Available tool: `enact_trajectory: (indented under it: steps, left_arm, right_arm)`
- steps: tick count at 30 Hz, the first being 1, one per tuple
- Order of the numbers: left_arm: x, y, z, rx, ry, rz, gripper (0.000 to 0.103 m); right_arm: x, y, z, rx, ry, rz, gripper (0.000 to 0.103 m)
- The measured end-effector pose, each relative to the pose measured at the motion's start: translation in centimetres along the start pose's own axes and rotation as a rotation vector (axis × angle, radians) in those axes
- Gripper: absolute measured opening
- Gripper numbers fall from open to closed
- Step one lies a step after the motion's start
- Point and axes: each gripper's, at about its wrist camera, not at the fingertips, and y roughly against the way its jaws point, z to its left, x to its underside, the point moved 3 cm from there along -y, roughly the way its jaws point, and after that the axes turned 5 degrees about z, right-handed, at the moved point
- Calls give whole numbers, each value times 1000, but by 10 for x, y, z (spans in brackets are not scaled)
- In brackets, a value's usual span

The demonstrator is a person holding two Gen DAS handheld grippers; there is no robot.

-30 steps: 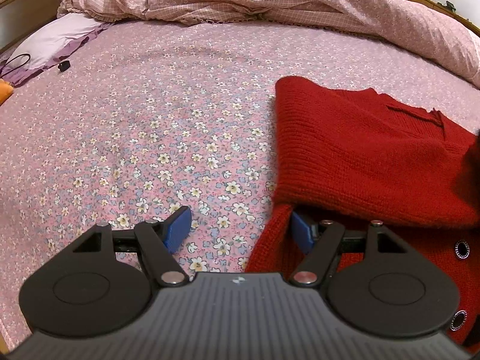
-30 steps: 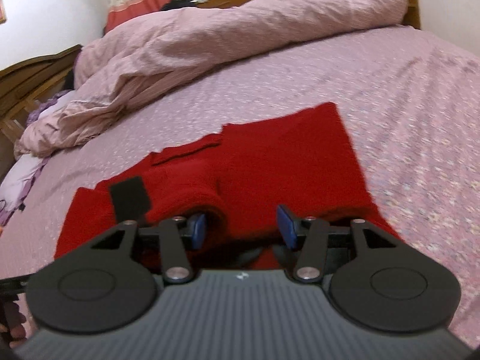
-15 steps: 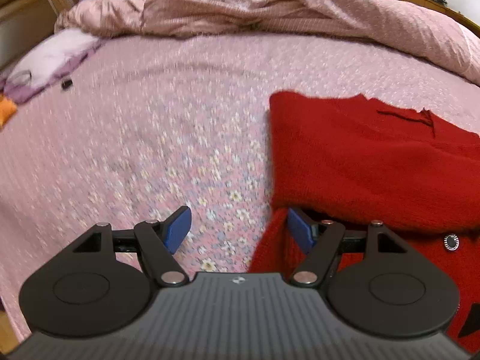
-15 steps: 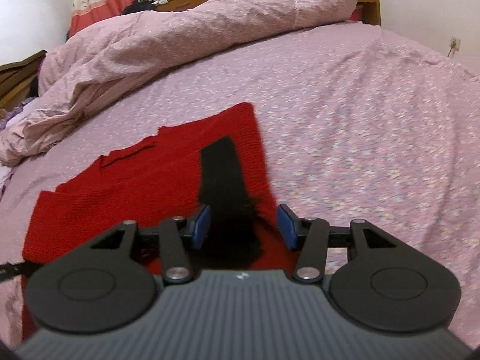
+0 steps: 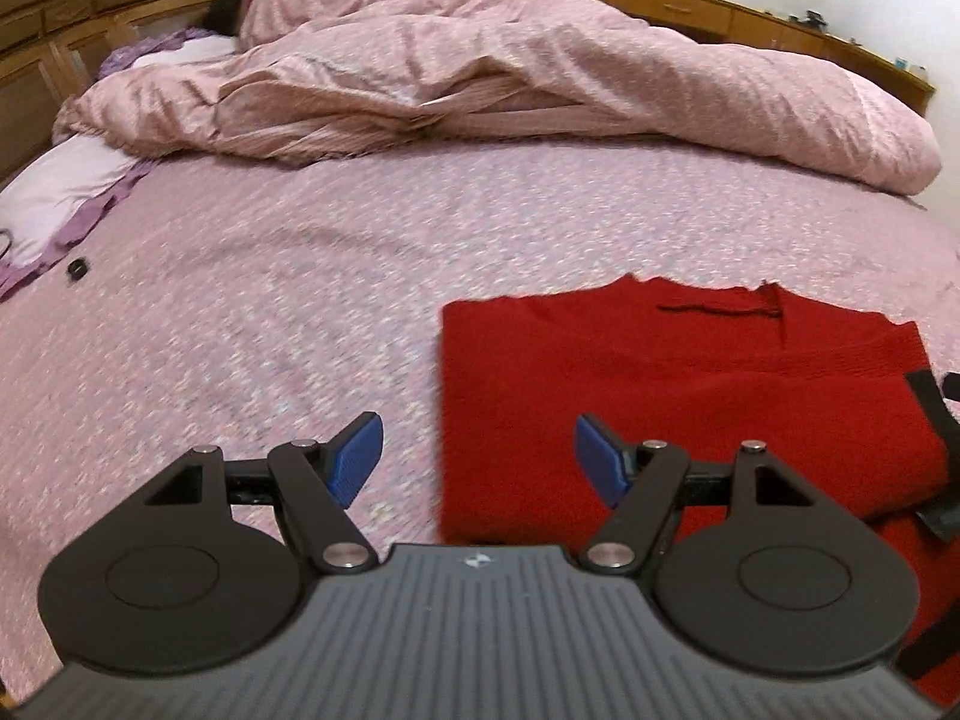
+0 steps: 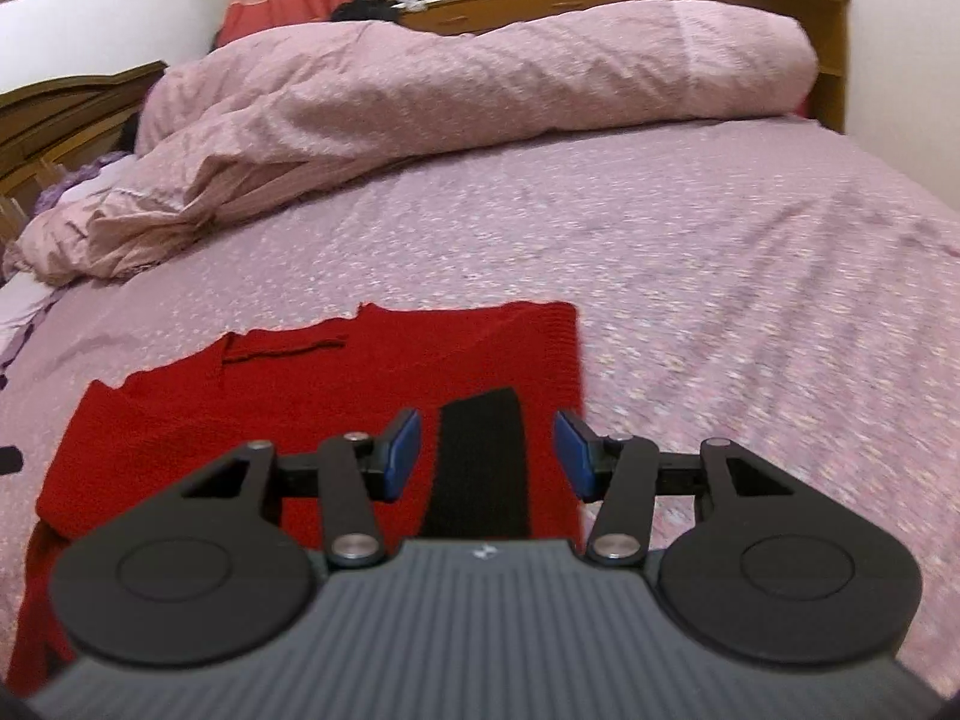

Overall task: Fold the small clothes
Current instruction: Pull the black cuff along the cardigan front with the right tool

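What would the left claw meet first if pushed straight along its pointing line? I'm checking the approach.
Probably the left edge of the red knit garment lying on the bedsheet; the open left claw straddles it, though depth is unclear.

Red knit garment (image 5: 690, 396) lying flat on pink floral bedsheet, folded into rough rectangle. In left wrist view, filling lower right of frame; left edge running straight, far edge ragged, with loose thread or seam line showing near top. In right wrist view (image 6: 288, 396), occupying lower left and centre; right edge running straight, upper folded layer resting over lower layer, which is showing at bottom left.
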Motion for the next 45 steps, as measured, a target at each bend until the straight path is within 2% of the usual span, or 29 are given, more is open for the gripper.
enact_trajectory:
  steps: [6, 14, 16, 17, 18, 19, 23, 26, 28, 33, 37, 41, 45]
  left_arm:
    - [-6, -23, -20, 72, -12, 10, 74]
    - [-5, -52, -33, 101, -10, 23, 74]
    - [-4, -55, -33, 97, -12, 19, 74]
    - [-4, -56, -33, 96, -15, 14, 74]
    - [-4, -57, -34, 94, -18, 8, 74]
    - [-3, -56, -34, 95, -22, 2, 74]
    - [-5, -54, -35, 90, -40, -47, 74]
    - [-8, -60, -37, 69, -56, -66, 75]
    - [-9, -70, -38, 46, -65, -54, 75]
    - [-6, -104, -35, -77, -105, -51, 75]
    - [-8, -116, -31, -77, -80, -58, 77]
    - [-11, -125, -28, -86, -74, -59, 82]
    - [-15, -122, -26, -74, -74, -52, 82]
  right_arm:
    - [-4, -23, 0, -34, -10, 40, 51]
    - [4, -42, 1, -31, 18, 90, 52]
    - [3, -42, 4, -38, 32, 88, 47]
    - [3, -41, 5, -40, 42, 88, 34]
    - [2, -39, 7, -40, 54, 79, 14]
    - [1, -37, 9, -42, 72, 70, 13]
    - [-11, -16, 19, -38, 143, -29, 12]
    - [-28, 0, 19, -32, 105, -119, 12]
    - [-36, 1, 18, -18, 103, -141, 12]
    - [-33, -34, 12, 27, 93, -50, 12]
    - [-17, -64, 2, 68, 80, 25, 13]
    - [-6, -72, 3, 92, 143, -21, 18]
    - [-10, -68, -4, 47, 76, -11, 22]
